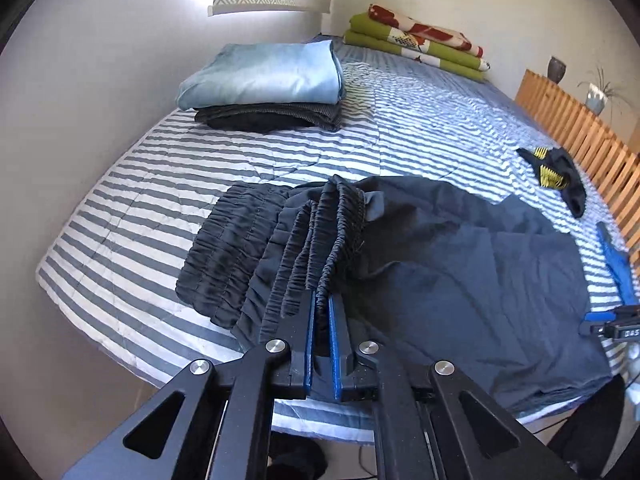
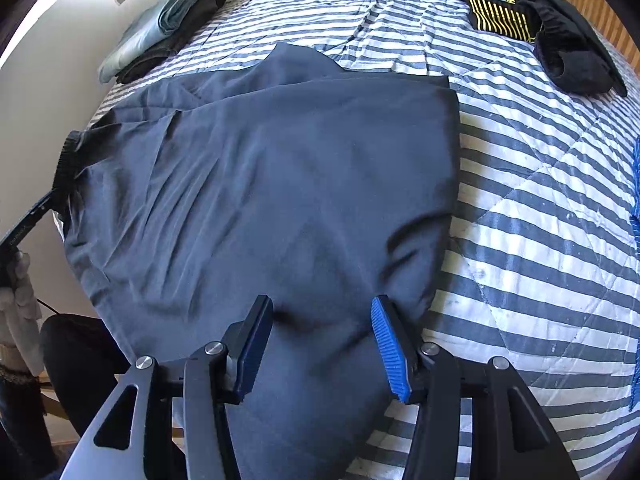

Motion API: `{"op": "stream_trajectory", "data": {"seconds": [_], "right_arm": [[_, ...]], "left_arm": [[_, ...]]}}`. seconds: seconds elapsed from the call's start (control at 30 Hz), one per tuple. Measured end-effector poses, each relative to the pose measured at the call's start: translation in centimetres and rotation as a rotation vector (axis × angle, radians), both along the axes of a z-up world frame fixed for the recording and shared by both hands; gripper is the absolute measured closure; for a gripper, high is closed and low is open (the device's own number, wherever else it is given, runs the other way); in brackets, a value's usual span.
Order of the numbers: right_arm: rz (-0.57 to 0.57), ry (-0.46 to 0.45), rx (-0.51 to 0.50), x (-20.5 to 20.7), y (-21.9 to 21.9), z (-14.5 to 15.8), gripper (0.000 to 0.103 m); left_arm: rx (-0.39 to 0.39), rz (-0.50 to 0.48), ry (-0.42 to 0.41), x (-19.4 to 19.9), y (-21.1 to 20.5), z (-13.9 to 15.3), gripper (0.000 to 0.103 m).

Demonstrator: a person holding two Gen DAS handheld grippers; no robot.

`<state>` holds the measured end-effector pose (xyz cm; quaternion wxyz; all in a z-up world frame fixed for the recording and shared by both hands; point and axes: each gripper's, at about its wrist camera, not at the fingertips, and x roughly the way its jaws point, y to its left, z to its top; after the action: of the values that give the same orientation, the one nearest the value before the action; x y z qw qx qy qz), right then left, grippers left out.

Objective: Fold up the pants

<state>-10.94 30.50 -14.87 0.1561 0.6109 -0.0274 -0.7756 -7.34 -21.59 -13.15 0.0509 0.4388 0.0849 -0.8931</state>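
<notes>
Striped bed (image 1: 120,216) w/ my dark pants (image 2: 280,168) spread flat near its front edge, waistband (image 1: 256,248) at the left. Folded clothes (image 1: 264,84) stacked farther back by the wall. My left gripper (image 1: 321,304) is pinched tight on the waistband; my right gripper (image 2: 322,308) gapes wide over the pant fabric, gripping nothing.

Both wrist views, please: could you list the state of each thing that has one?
left tongs: shut on the waistband
right tongs: open, over the pants
pants: spread on the bed, wrinkled, waistband bunched
light blue cloth: folded, stacked on a dark garment
black-and-yellow garment: crumpled
</notes>
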Motion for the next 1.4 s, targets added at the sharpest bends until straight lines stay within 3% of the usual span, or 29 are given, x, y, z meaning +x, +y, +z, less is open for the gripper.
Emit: {"op": "stream_trajectory", "data": {"seconds": [0.07,0.13,0.17,0.2,0.27,0.37,0.47,0.6,0.67,0.87,1.2,1.4], "right_arm": [[-0.004,-0.007,-0.014,0.1,0.4,-0.1,0.056],[-0.009,-0.013,-0.012,0.1,0.4,-0.4,0.056],[-0.011,-0.014,-0.01,0.1,0.5,-0.4,0.056],[-0.012,-0.013,-0.008,0.1,0.4,-0.4,0.056],[-0.008,-0.01,-0.003,0.2,0.2,-0.3,0.056],[-0.004,-0.012,0.003,0.2,0.0,-0.3,0.056],[-0.004,-0.014,0.001,0.2,0.0,-0.3,0.056],[0.0,-0.012,0.001,0.1,-0.2,-0.3,0.056],[0.003,-0.008,0.0,0.2,-0.2,-0.3,0.056],[0.015,-0.002,-0.001,0.2,-0.2,-0.4,0.055],[-0.022,0.015,-0.044,0.5,1.0,0.0,0.055],[-0.022,0.082,-0.025,0.9,1.5,0.8,0.055]], "left_arm": [[0.009,-0.004,-0.058,-0.5,-0.4,-0.8,0.093],[-0.017,-0.01,-0.084,-0.9,-0.1,-1.2,0.078],[-0.028,-0.008,-0.086,-1.0,0.1,-1.2,0.055],[-0.046,0.003,-0.077,-1.2,0.4,-1.0,0.038],[-0.102,0.009,-0.044,-2.0,1.0,-0.7,0.034],[-0.128,0.009,-0.068,-4.2,0.8,-1.3,0.034],[-0.072,-0.005,-0.119,-6.1,0.0,-2.9,0.034],[-0.05,-0.013,-0.124,-6.1,-0.1,-3.8,0.079],[-0.029,-0.01,-0.094,-5.3,0.1,-3.4,0.084],[-0.136,-0.036,-0.037,-3.1,2.4,-1.6,0.087],[-0.15,-0.041,0.067,-4.9,2.2,2.8,0.087],[-0.187,-0.01,-0.042,-8.5,-0.1,0.0,0.087]]}}
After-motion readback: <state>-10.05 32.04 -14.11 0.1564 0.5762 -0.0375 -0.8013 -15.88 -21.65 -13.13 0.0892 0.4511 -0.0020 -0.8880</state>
